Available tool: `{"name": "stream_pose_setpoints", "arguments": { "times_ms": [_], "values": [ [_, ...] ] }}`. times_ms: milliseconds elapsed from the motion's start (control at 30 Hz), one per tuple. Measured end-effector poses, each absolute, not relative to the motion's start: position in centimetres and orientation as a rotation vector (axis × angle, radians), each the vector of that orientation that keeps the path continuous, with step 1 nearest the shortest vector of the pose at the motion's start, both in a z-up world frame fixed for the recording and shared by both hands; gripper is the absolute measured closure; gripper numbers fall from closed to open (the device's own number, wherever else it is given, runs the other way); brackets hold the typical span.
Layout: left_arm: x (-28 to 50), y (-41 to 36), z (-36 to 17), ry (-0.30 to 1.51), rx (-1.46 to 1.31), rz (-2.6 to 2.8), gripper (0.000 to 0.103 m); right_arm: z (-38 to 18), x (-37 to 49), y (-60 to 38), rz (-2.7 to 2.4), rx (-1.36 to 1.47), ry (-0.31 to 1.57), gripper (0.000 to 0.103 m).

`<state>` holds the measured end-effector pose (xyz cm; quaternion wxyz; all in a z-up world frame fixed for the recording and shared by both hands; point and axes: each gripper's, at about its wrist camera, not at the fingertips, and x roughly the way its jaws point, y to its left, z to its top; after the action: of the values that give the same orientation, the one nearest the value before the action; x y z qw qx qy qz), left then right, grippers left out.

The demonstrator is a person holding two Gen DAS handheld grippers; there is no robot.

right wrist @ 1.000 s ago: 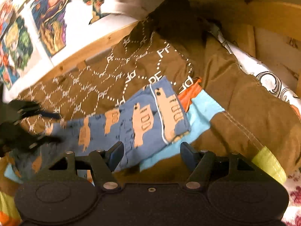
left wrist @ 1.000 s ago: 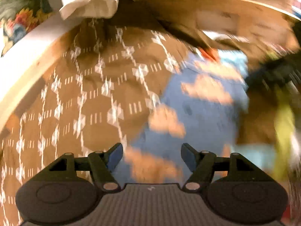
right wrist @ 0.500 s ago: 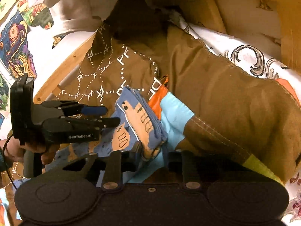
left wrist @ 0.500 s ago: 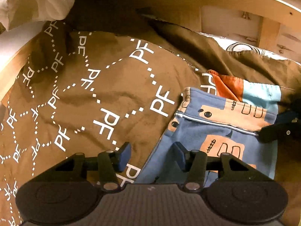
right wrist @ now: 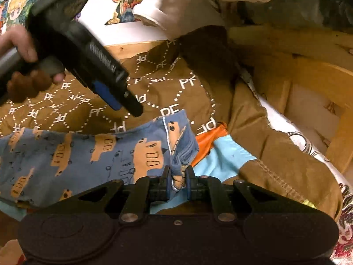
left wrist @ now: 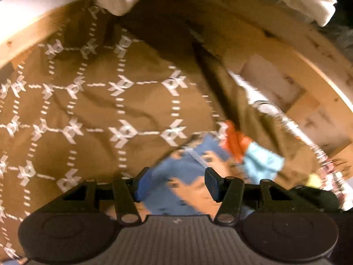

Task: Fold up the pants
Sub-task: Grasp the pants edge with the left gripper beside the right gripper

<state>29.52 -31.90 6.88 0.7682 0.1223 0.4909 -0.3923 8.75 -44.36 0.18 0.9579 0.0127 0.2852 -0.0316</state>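
Small blue pants (right wrist: 88, 152) with orange truck prints lie spread on a brown quilt (right wrist: 154, 84). My right gripper (right wrist: 178, 174) is at their right end. Its jaws are closing, and a bunched corner of the waistband is pinched between the pads. In the right wrist view my left gripper (right wrist: 124, 108) hangs open above the quilt, just over the pants' far edge, held by a hand (right wrist: 22, 50). The blurred left wrist view shows the left gripper (left wrist: 176, 184) open over the pants (left wrist: 183, 190), gripping nothing.
An orange and light-blue cloth (right wrist: 220, 154) lies under the pants' right end. White fabric (right wrist: 198, 0) hangs over the wooden bed frame (right wrist: 308, 77) at the back. A white patterned sheet (right wrist: 297, 137) runs along the right side.
My right gripper has narrowed from wide open onto the pants' waistband corner. The left gripper has swung from the pants' left end to above their far edge, with its jaws a little narrower.
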Motion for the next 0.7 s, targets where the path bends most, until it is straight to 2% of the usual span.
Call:
{"name": "stream_pose_setpoints", "arguments": {
  "times_ms": [267, 433, 567, 700],
  "values": [
    [29.0, -35.9, 6.4, 1.223, 0.146, -0.788, 0.044, -0.4, 8.1, -41.4, -0.06, -0.215, 0.542, 0.09],
    [29.8, -36.3, 6.2, 1.249, 0.106, -0.723, 0.044, -1.2, 7.4, -38.8, -0.047, -0.443, 0.5, 0.09],
    [30.5, -36.2, 5.9, 1.287, 0.073, -0.694, 0.033, -1.7, 6.9, -37.4, -0.024, -0.563, 0.474, 0.09],
    [30.7, -35.7, 5.8, 1.317, 0.04, -0.67, 0.03, -2.3, 6.7, -36.3, 0.0, -0.645, 0.462, 0.09]
  ]
}}
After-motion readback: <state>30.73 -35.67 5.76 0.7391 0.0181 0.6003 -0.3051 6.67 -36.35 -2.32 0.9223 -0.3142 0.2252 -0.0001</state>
